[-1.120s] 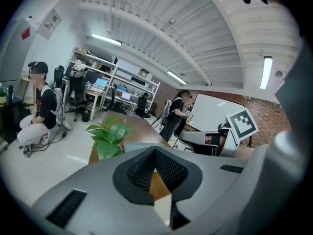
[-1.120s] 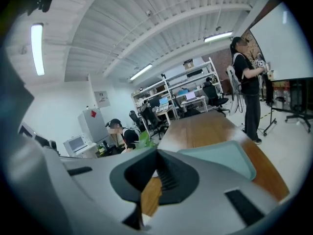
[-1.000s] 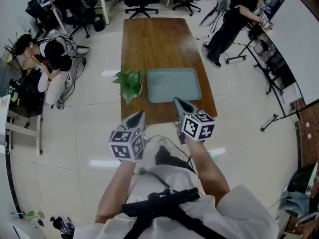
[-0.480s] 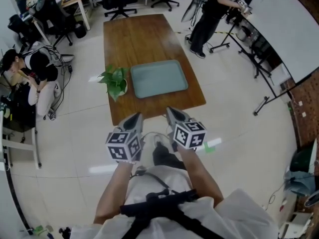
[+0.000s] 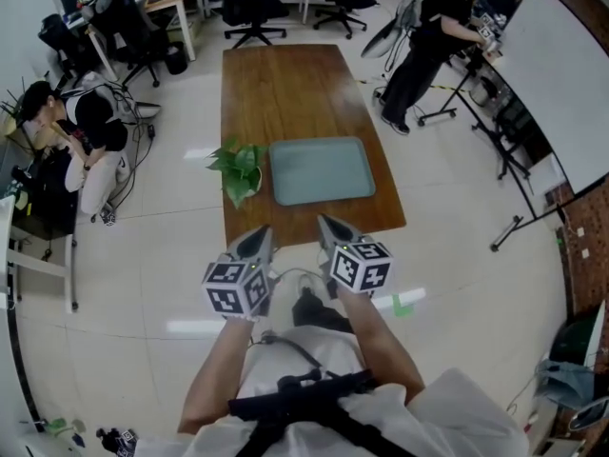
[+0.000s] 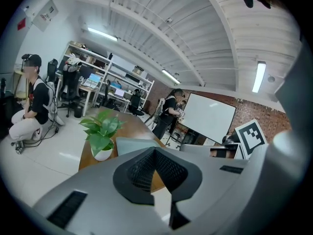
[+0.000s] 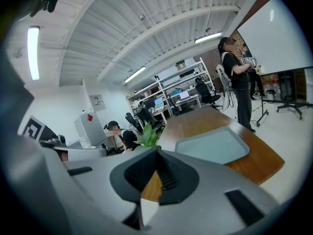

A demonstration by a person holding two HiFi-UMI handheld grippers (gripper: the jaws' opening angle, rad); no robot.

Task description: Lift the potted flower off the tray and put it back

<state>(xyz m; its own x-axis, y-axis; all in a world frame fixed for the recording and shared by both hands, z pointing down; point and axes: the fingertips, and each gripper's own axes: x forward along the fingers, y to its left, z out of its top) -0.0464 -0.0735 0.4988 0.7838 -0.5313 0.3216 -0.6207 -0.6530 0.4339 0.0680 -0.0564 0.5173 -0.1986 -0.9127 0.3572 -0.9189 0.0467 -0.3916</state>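
The potted flower (image 5: 240, 167), green leaves in a white pot, stands on the brown table (image 5: 285, 84) just left of the teal tray (image 5: 322, 169), not on it. The tray holds nothing. Both grippers hover side by side short of the table's near edge, above the floor. My left gripper (image 5: 259, 235) points toward the plant and my right gripper (image 5: 327, 223) toward the tray; both are shut with nothing in them. The left gripper view shows the plant (image 6: 101, 131) and tray (image 6: 131, 144) beyond the shut jaws. In the right gripper view the tray (image 7: 213, 145) and plant (image 7: 148, 136) lie ahead.
A person sits on the floor at the left (image 5: 81, 127). Another stands at the far right (image 5: 428, 36) by a whiteboard (image 5: 561, 74). Office chairs (image 5: 255, 9) stand past the table's far end. Cables trail on the floor by my feet (image 5: 295, 279).
The head view has shifted, so the table sits differently in the picture. The right gripper has edged a little lower and closer to the left one. Plant and tray have not moved.
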